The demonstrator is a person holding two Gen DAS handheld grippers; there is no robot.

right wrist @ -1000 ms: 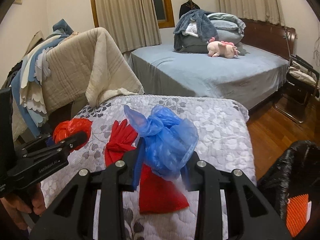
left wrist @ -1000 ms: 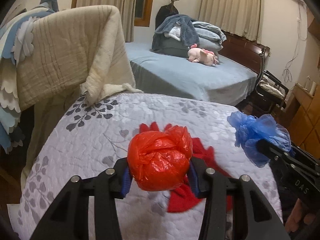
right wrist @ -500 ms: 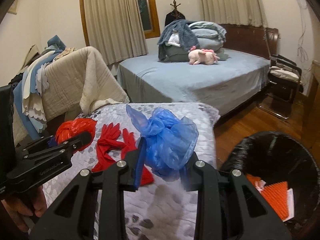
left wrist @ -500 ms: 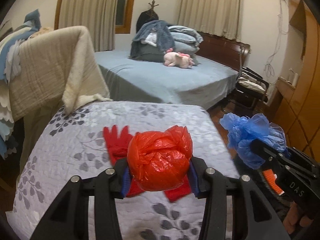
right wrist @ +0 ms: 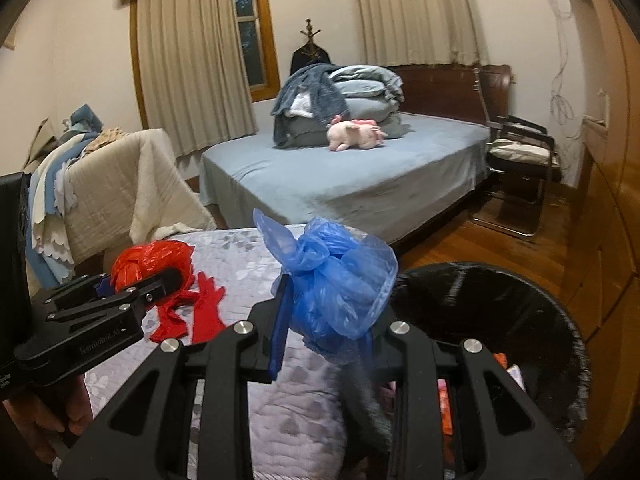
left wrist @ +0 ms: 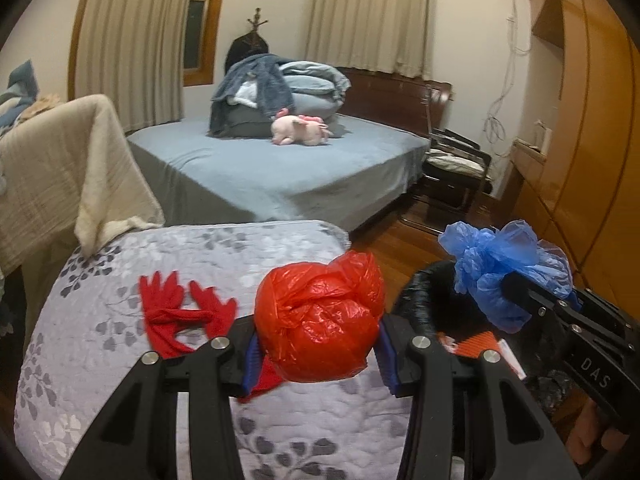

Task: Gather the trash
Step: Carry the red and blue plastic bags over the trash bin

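1. My left gripper is clamped on the red plastic bag, a crumpled ball squeezed between both fingers and held above the quilted pad.
2. My right gripper is clamped on the blue plastic bag, a looser bundle with a tail sticking up to the left.
3. The black bin stands on the floor just off the right edge of the pad. It already holds some orange and white scraps.
4. What matters for the drop: the bin lies to the right of both grippers. In the right wrist view its rim starts right beside the blue bag, so I judge the right gripper is nearer and should release first.
5. The left gripper has to travel rightward past the pad's edge before the red bag is over the opening.
6. A pair of red gloves lies flat on the pad, left of the red bag; neither gripper touches it.
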